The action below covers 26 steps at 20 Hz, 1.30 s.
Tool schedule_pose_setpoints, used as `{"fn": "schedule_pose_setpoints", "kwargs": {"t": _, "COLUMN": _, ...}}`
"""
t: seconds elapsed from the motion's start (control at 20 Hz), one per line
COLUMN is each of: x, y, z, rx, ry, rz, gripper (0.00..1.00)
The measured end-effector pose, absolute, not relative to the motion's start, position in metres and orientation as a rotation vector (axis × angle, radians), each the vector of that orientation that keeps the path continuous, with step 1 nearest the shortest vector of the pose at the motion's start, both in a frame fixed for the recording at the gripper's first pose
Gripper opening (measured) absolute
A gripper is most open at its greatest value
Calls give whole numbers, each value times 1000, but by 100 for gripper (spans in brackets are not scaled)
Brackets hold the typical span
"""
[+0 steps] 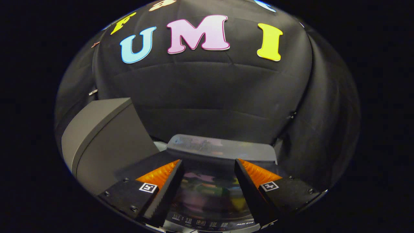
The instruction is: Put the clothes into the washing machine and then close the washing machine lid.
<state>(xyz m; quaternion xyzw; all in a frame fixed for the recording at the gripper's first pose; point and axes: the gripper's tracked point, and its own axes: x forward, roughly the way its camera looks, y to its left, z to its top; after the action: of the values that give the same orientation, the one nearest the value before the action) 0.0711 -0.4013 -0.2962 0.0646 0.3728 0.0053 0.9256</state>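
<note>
The washing machine's dark glossy lid [208, 194] lies below and between my fingers, reflecting the booth wall. It looks lowered over the tub. Its paler grey rear strip [220, 147] sits just beyond the fingertips. A control panel [207, 224] with small buttons runs along the machine's near edge, under the fingers. My gripper [207, 160] hovers over the lid, open, with nothing between its fingers. The inside of the tub is hidden by the lid.
A grey box-like unit [103, 142] stands close to the left of the machine, taller than the lid. The black cloth wall [210, 97] hangs right behind the machine and wraps round its right side.
</note>
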Motion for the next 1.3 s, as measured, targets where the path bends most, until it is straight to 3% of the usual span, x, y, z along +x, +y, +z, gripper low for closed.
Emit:
{"fn": "schedule_pose_setpoints", "kwargs": {"t": 0.35, "x": 109, "y": -379, "z": -203, "rx": 166, "ry": 521, "rz": -18, "gripper": 99}}
{"fn": "schedule_pose_setpoints", "kwargs": {"t": 0.8, "x": 127, "y": -272, "z": -65, "rx": 160, "ry": 212, "rz": 102, "gripper": 99}}
{"fn": "schedule_pose_setpoints", "kwargs": {"t": 1.3, "x": 116, "y": -226, "z": -37, "rx": 172, "ry": 163, "rz": 96, "gripper": 99}}
